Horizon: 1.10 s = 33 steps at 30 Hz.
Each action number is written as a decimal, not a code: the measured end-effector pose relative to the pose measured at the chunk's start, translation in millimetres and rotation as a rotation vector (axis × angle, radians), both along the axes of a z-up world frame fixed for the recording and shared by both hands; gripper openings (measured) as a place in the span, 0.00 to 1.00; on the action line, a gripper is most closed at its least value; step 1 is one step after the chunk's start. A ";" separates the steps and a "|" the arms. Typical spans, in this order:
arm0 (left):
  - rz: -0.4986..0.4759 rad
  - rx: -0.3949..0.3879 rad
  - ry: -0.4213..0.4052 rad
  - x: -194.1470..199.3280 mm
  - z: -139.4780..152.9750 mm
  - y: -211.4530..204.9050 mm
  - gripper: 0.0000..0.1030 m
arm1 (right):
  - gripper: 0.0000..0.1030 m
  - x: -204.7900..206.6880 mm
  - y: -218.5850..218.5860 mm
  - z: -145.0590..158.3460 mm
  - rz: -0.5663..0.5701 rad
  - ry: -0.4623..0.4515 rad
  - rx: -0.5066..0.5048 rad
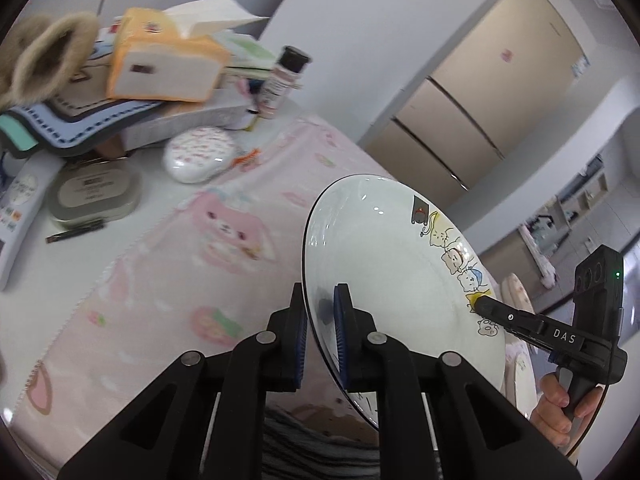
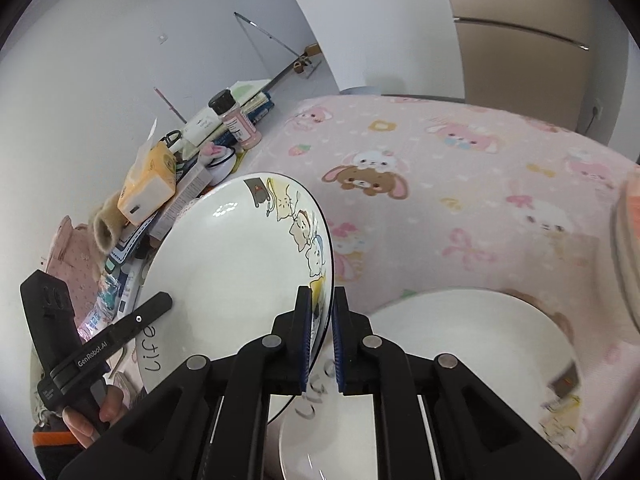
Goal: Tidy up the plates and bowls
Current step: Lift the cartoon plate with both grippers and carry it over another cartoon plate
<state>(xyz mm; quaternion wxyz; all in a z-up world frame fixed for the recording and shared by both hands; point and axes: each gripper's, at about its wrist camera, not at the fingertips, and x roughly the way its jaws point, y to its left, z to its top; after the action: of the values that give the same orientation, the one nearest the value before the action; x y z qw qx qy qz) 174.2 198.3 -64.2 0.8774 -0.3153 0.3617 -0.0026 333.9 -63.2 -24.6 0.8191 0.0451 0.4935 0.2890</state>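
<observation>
Hiding second plate (image 2: 480, 344): held plate (image 2: 232, 264), right tool (image 2: 321, 344).

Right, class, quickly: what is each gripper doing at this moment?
Left gripper: closed on the cartoon plate rim.
Right gripper: closed on the opposite rim of the same plate.

The plate (image 1: 384, 264) is glossy white with a thin dark rim and cartoon animals in yellow, beige, blue and grey along one edge. The cloth (image 2: 460, 184) is pale pink, printed with pink, white and brown bunnies, bows and strawberries. The claw pads (image 1: 342, 336) are blue on black arms.
</observation>
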 end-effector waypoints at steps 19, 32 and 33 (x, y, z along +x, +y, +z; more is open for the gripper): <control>-0.234 0.040 0.023 8.2 12.1 -83.5 0.10 | 0.11 -54.1 -106.0 8.0 -0.157 -0.002 0.023; -0.291 0.125 0.078 8.3 3.0 -127.8 0.11 | 0.11 -65.8 -147.0 -25.1 -0.232 0.060 0.014; -0.294 0.128 0.082 8.5 1.7 -129.5 0.11 | 0.11 -65.9 -148.9 -27.1 -0.237 0.063 0.014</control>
<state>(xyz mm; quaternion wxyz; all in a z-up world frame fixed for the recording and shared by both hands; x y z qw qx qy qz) 182.7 68.7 -62.5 0.8704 -0.2022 0.4387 -0.0951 268.0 -212.1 -51.6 0.8312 0.1177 0.5083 0.1920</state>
